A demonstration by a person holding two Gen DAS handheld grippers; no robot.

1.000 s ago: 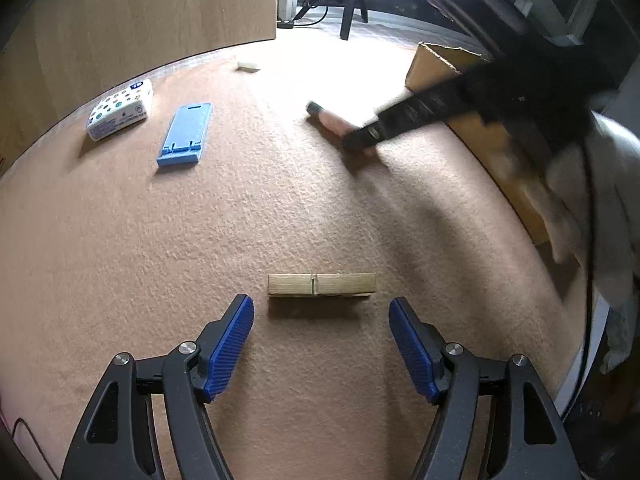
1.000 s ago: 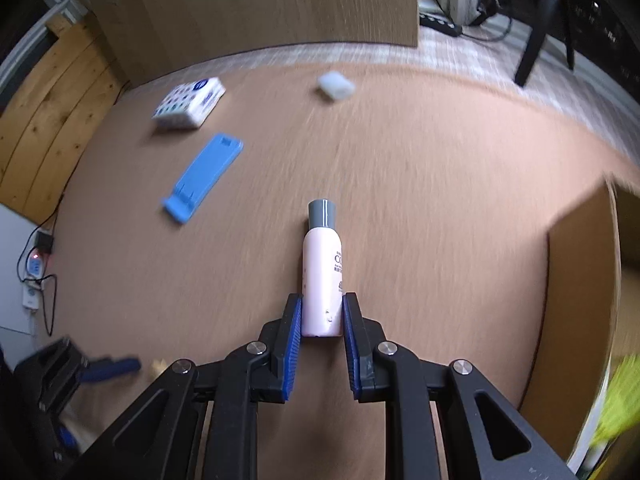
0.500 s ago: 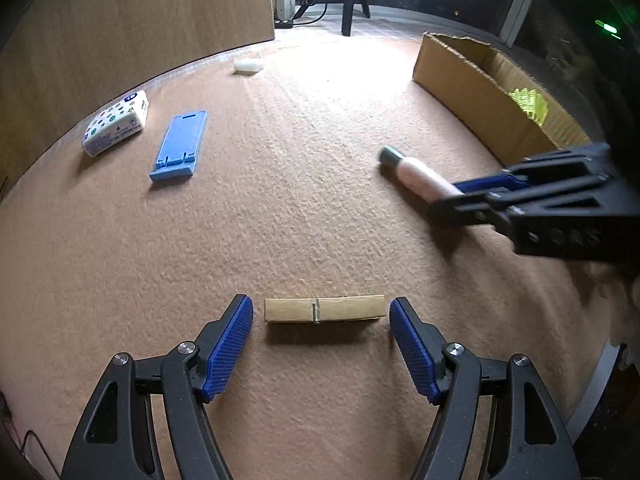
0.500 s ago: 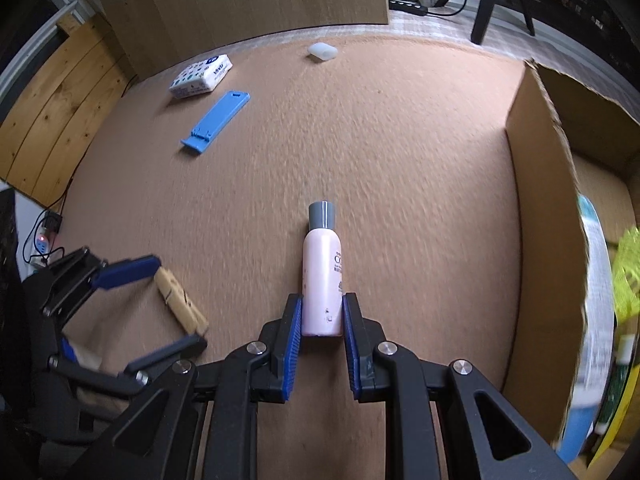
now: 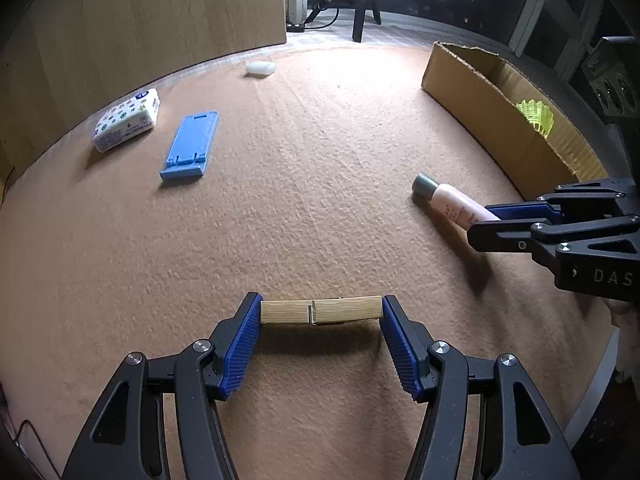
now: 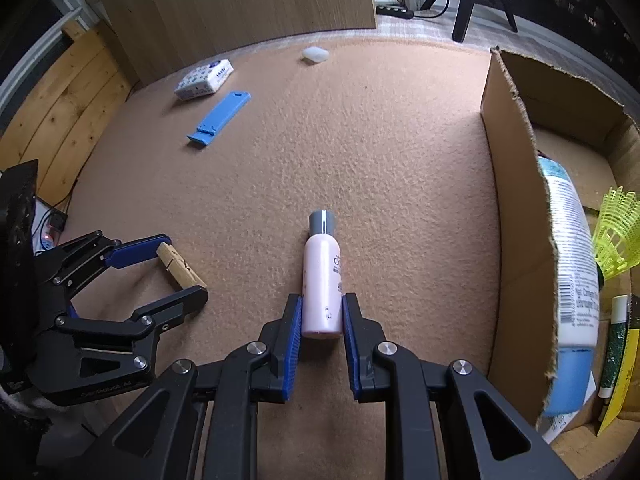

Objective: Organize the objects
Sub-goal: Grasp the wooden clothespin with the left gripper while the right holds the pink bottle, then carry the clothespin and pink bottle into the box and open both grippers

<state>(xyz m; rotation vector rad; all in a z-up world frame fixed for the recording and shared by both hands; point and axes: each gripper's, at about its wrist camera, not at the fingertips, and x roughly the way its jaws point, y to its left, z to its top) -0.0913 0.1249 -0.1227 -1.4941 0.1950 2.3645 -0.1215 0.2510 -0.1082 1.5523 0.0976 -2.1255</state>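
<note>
A tan felt table [image 5: 320,184] fills both views, its rounded far edge meeting a wooden panel [image 5: 160,20] and a pale floor beyond. Taking the cardboard box [image 6: 516,216] as landmark: it stands open-topped along the table's right edge, holding a white and blue bottle [image 6: 568,280] and a yellow-green shuttlecock [image 6: 616,236]. Just left of the box wall, the right gripper [image 6: 322,316] is clamped on the base of a pink bottle [image 6: 322,276] with a grey cap, which points toward the far edge. Farther left of the box, near the table's front edge, the left gripper [image 5: 320,316] has just been closing its jaws; a wooden clothespin [image 5: 320,311] lies crosswise between the blue pads [image 5: 240,344], whose tips meet its two ends. A wide stretch of bare felt separates the box from the far-left items: a blue phone stand [image 5: 191,145] lying flat, a patterned tissue pack [image 5: 127,119] beside it close to the panel, and a small white object [image 5: 261,68] near the far edge. At the left of the right wrist view, pale wooden boards [image 6: 60,112] and cables lie below the table's edge.
</note>
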